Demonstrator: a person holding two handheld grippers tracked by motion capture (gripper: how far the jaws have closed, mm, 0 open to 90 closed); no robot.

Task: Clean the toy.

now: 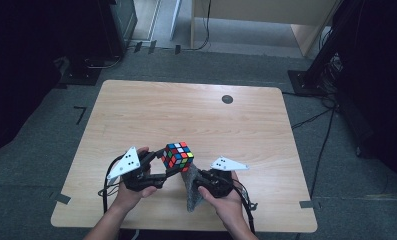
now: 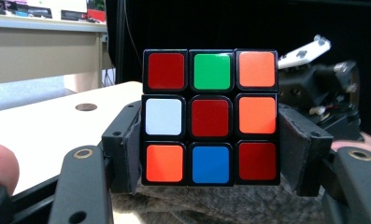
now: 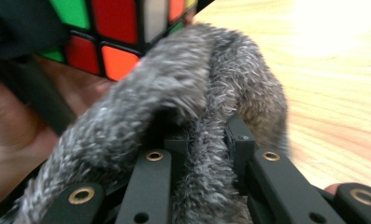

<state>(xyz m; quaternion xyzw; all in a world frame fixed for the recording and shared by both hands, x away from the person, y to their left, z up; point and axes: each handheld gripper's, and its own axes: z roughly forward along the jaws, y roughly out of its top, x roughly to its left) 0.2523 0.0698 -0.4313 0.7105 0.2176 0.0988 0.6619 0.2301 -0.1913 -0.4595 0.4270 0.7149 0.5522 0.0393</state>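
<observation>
Cube [image 2: 210,117], a scrambled colour puzzle, sits squarely between the jaws of the left gripper [image 2: 210,154], both pads pressed flat against its opposite sides so it is clamped and lifted above the wooden counter [image 1: 196,115]. In the high view the cube [image 1: 177,155] hangs over the counter's near half, between the two hands. The right gripper [image 3: 207,140] has its jaws closed tight on a fold of grey furry cloth [image 3: 174,93], which bunches up between the pads and rises until it meets the cube's underside [image 3: 113,32]. The cloth [image 1: 192,192] trails down to the counter.
</observation>
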